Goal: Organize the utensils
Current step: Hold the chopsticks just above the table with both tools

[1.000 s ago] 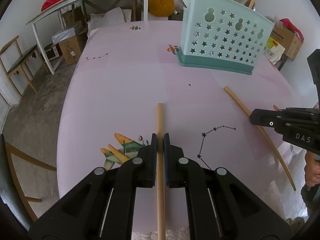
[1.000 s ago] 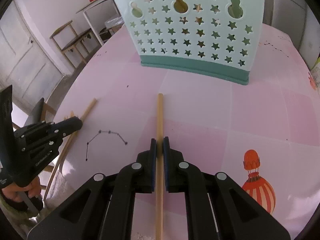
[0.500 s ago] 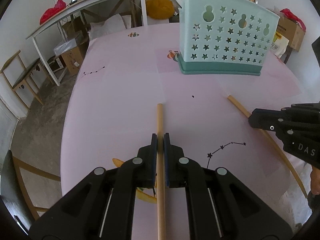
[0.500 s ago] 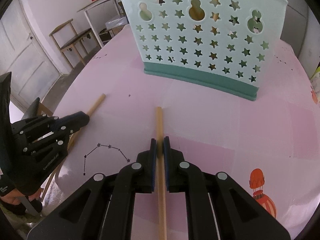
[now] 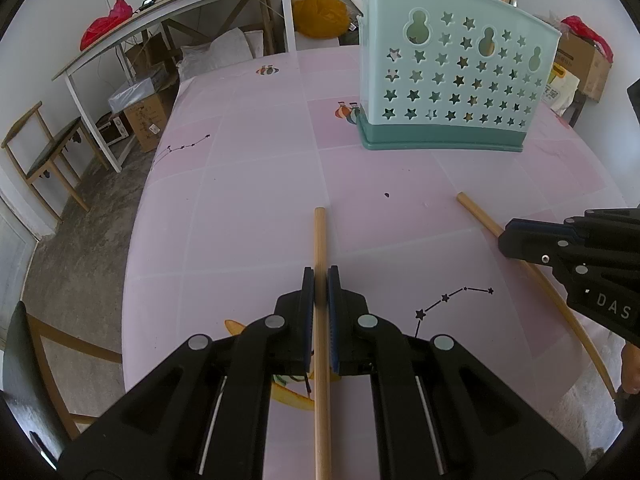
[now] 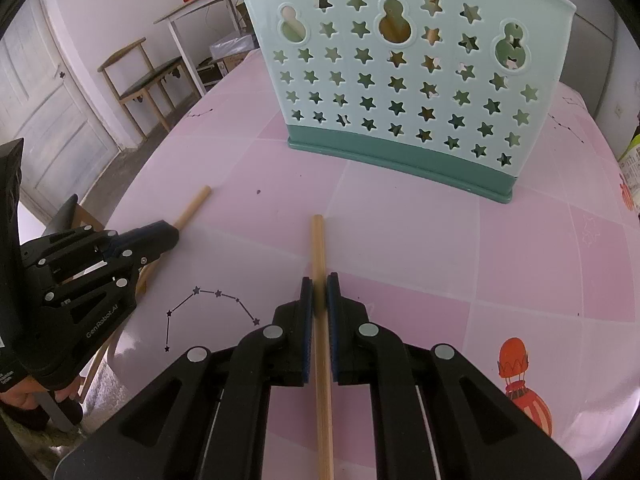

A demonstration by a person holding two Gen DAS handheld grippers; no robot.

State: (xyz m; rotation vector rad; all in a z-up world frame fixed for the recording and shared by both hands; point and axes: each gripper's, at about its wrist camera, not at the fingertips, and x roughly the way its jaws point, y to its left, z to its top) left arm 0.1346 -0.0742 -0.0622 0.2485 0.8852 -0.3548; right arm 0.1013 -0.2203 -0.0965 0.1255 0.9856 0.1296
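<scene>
My left gripper (image 5: pixel 320 276) is shut on a wooden utensil handle (image 5: pixel 320 240) that points forward over the pink table. My right gripper (image 6: pixel 319 282) is shut on a second wooden handle (image 6: pixel 318 244), also pointing forward. A mint-green basket (image 5: pixel 448 80) with star holes stands upright ahead of both, holding several wooden utensils; it fills the top of the right wrist view (image 6: pixel 404 68). In the left wrist view the right gripper (image 5: pixel 508 236) and its handle (image 5: pixel 476 212) show at the right. In the right wrist view the left gripper (image 6: pixel 168 232) and its handle (image 6: pixel 192 208) show at the left.
The pink tablecloth (image 5: pixel 248 184) has printed rockets and constellations. Beyond the table's left edge stand a wooden chair (image 5: pixel 44 156), a white side table (image 5: pixel 168 16) and cardboard boxes (image 5: pixel 148 116). More boxes (image 5: pixel 584 64) are at the far right.
Both grippers have moved forward toward the basket with their wooden handles held; the basket looks larger and closer in both views.
</scene>
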